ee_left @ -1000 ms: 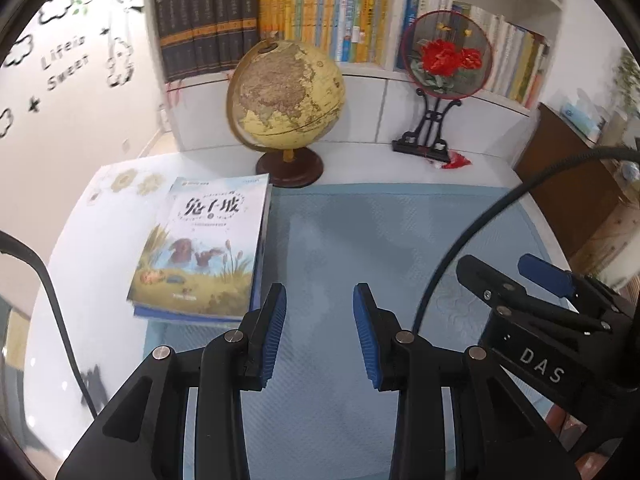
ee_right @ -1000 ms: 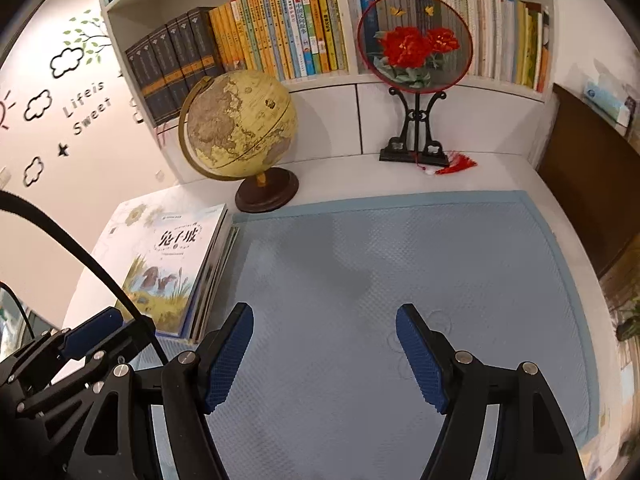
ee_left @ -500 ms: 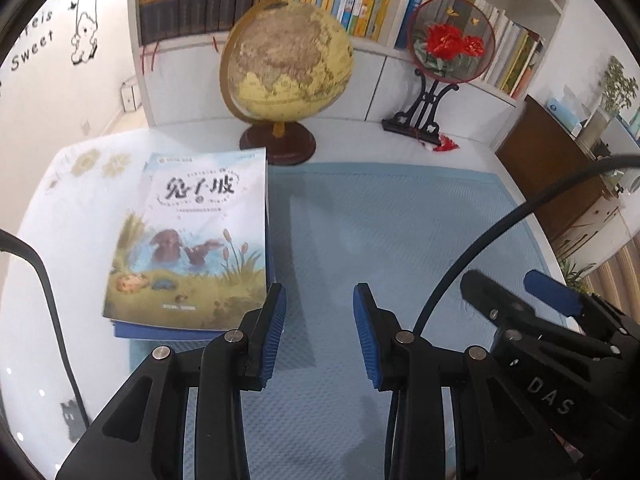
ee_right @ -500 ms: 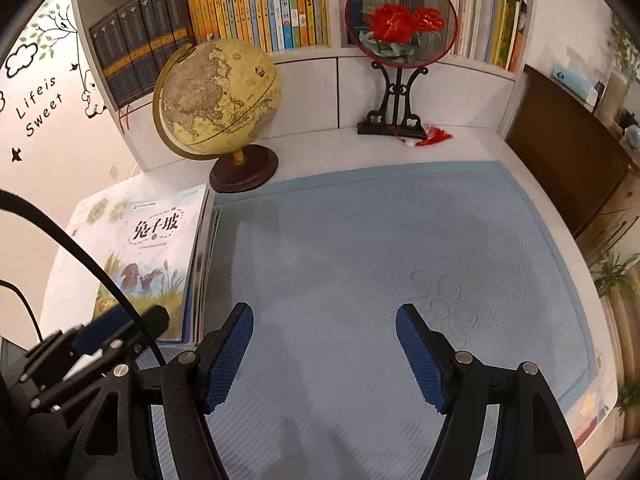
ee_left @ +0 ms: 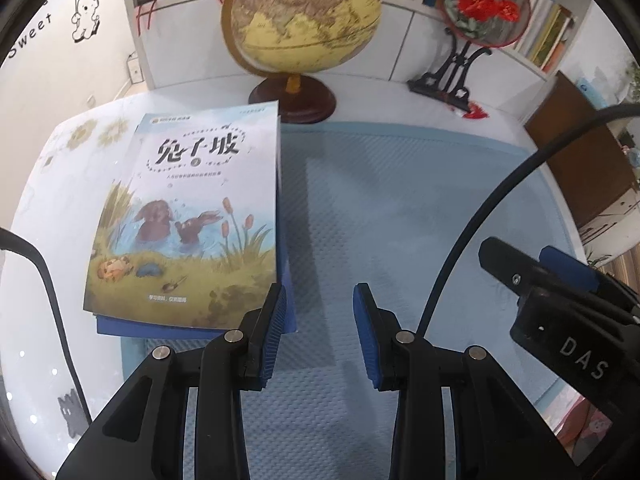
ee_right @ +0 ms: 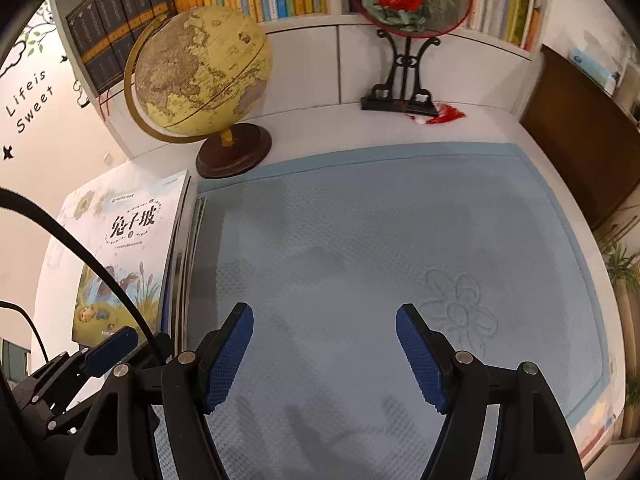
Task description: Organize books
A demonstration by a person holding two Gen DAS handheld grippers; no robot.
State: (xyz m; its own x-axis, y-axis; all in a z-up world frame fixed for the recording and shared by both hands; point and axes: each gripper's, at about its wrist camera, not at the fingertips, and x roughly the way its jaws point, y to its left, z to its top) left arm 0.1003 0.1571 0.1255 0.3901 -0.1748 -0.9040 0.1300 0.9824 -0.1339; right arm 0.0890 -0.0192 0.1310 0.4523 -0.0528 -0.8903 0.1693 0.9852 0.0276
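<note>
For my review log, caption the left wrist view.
Open left gripper over blue mat, beside book stack; globe behind.

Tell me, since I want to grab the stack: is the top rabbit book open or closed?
Closed: the rabbit book lies flat, front cover up, on the stack of books.

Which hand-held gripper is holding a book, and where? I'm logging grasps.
Neither. The left hand-held gripper and right hand-held gripper are open; the book stack lies untouched.

Bright, even indoor light; soft shadows fall on the pale blue quilted mat (ee_right: pixel 360 240). Fisheye bends the edges hard, black corners all round. The yellow antique-style globe (ee_left: pixel 300 12) looks slightly smeared in the left view.
</note>
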